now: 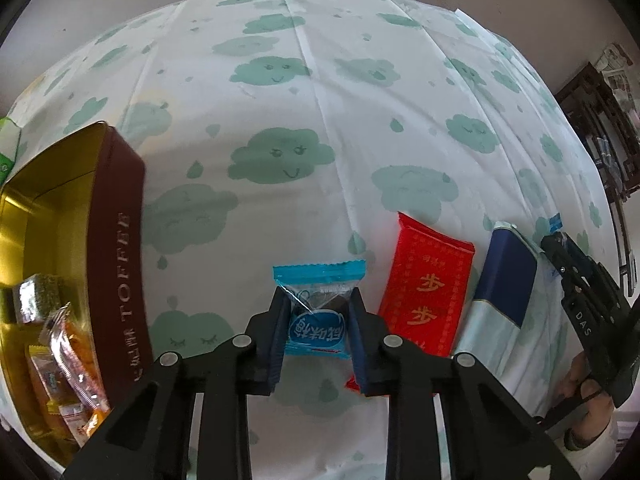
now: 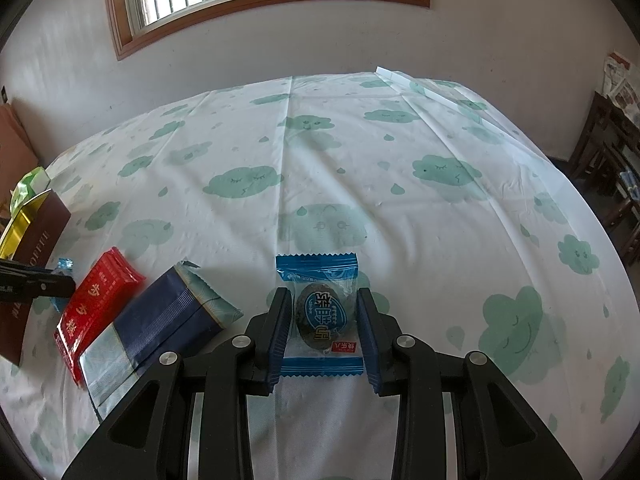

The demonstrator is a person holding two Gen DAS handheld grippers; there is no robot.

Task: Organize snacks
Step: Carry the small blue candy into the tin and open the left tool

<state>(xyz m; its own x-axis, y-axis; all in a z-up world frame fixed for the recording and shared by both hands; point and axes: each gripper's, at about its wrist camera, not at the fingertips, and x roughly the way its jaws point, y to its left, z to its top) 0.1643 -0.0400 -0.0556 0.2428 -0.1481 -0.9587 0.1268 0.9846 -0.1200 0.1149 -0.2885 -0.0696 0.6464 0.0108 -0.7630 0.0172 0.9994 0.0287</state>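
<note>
Blue-wrapped candy (image 1: 316,320) lay on the counter (image 1: 320,140), pinched by the left gripper (image 1: 318,340) beside the toffee tin (image 1: 116,240); the right gripper (image 2: 324,332) clasped another blue packet (image 2: 320,312).

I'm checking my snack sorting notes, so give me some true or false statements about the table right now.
1. The left hand-held gripper is clamped on the small blue plastic snack packet. True.
2. The maroon metal toffee tin is empty. False: it holds wrapped snacks.
3. The red packet with gold characters lies beside the navy and pale blue packet. True.
4. The white tablecloth has flowers. False: green clouds.
</note>
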